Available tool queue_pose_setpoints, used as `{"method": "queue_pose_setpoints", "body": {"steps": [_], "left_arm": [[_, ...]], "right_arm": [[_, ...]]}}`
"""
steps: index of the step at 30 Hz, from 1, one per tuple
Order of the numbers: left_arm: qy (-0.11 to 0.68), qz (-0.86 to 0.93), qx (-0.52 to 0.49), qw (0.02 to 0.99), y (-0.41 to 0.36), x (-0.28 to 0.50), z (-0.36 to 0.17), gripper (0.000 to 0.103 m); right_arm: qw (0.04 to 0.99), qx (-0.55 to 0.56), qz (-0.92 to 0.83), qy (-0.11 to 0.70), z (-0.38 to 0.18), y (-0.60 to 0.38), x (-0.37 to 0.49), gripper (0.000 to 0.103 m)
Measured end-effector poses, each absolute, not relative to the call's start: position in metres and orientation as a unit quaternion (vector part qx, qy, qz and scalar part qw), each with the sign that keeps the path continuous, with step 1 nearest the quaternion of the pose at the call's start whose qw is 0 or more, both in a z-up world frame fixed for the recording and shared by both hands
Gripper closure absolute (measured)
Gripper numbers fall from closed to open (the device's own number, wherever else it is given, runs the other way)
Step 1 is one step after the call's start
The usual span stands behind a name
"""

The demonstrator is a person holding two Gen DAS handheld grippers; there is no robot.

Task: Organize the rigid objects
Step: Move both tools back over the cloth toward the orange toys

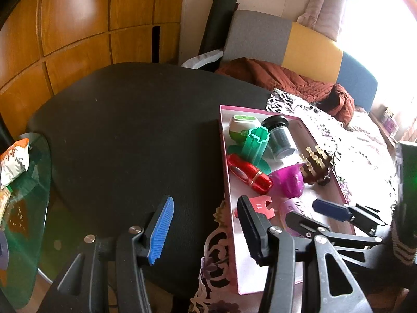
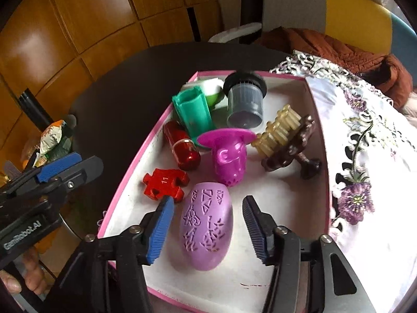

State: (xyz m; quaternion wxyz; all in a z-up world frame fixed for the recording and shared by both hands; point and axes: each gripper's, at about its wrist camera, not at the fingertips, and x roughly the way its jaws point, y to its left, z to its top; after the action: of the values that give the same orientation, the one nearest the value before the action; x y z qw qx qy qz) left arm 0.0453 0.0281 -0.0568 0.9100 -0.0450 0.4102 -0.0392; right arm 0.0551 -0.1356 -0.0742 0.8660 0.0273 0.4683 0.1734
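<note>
Table (image 1: 125, 120) black, half under floral cloth (image 2: 365, 135)

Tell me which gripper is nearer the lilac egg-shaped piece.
Right. The right gripper straddles the lilac egg in the pink box, pads clear of it. The left gripper hangs beside the box's left rim.

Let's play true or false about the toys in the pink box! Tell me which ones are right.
1. The purple egg lies between the right gripper's jaws, untouched. True.
2. The red puzzle piece is outside the pink box. False: it lies inside, beside the egg.
3. The left gripper holds the green holder. False: its jaws are open and hold nothing.
4. The dark jar sits at the far end of the box. True.
</note>
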Motion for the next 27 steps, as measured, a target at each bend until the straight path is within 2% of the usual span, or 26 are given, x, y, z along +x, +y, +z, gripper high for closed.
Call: {"method": "queue_pose_setpoints", "body": {"steps": [16,27], "left_arm": [[0.401,-0.054,-0.022,0.914,0.013,0.038,-0.049,0.051],[0.396,-0.068,-0.003,0.916,0.001,0.035,-0.045,0.051]], "right_arm": [[0.897,0.030,0.153,0.414,-0.041,-0.161,0.036,0.035],[0.910,0.054,0.106,0.397,-0.028,-0.213,0.035,0.031]]}}
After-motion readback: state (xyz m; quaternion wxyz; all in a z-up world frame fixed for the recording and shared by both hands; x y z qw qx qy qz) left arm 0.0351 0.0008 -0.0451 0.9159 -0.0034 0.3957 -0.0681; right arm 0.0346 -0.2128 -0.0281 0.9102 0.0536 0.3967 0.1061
